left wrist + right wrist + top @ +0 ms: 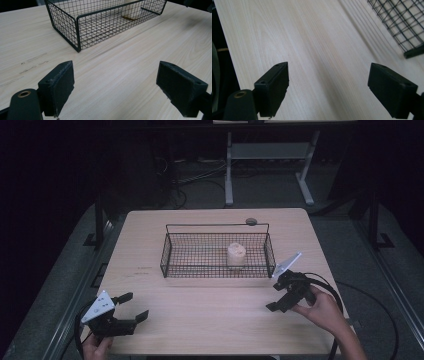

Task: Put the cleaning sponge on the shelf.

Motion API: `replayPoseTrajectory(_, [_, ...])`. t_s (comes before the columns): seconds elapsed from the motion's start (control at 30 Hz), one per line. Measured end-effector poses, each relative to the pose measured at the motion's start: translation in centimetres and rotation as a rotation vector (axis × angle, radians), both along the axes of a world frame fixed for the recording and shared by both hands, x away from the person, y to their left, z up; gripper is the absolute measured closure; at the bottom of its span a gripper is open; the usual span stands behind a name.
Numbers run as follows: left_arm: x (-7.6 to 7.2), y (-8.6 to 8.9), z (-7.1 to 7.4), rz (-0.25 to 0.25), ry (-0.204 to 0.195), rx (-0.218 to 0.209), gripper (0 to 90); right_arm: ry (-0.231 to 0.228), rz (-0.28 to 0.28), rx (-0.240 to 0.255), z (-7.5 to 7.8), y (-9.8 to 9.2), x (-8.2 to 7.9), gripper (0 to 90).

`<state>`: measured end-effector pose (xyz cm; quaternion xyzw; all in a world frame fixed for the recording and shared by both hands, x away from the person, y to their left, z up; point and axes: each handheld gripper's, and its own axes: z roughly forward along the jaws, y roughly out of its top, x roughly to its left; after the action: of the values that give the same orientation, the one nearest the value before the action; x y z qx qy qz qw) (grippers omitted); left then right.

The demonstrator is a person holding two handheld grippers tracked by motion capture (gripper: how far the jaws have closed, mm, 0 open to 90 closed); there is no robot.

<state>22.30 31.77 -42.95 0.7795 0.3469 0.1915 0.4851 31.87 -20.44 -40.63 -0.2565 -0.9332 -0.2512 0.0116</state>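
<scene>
On a pale wooden table, we hold a two-jaw gripper in each hand, both with jaws spread wide and empty. Our left gripper sits near the front left corner; our right gripper is at the front right, just beside the near right corner of a black wire basket at the table's middle. Inside the basket, toward its right half, stands a short cream-coloured cylinder. It stands upright, long axis vertical, top facing up. We judge that we are at a resting or approach stage, with nothing grasped. A next move would likely call for one gripper to rise over the basket's near wall and come down around the cylinder's sides.
</scene>
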Motion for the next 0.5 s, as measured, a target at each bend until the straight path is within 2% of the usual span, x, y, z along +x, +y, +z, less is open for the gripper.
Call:
replayPoseTrajectory(0.23, [0.0,-0.1,0.0,-0.004,0.000,0.003,14.1,-0.001,-0.019,0.009,-0.3,-0.9,-1.1,16.3])
replayPoseTrajectory(0.5, [0.2,-0.2,-0.1,-0.004,0.003,0.002,14.1,-0.029,-0.017,0.035,-0.6,-0.9,-2.4,15.3])
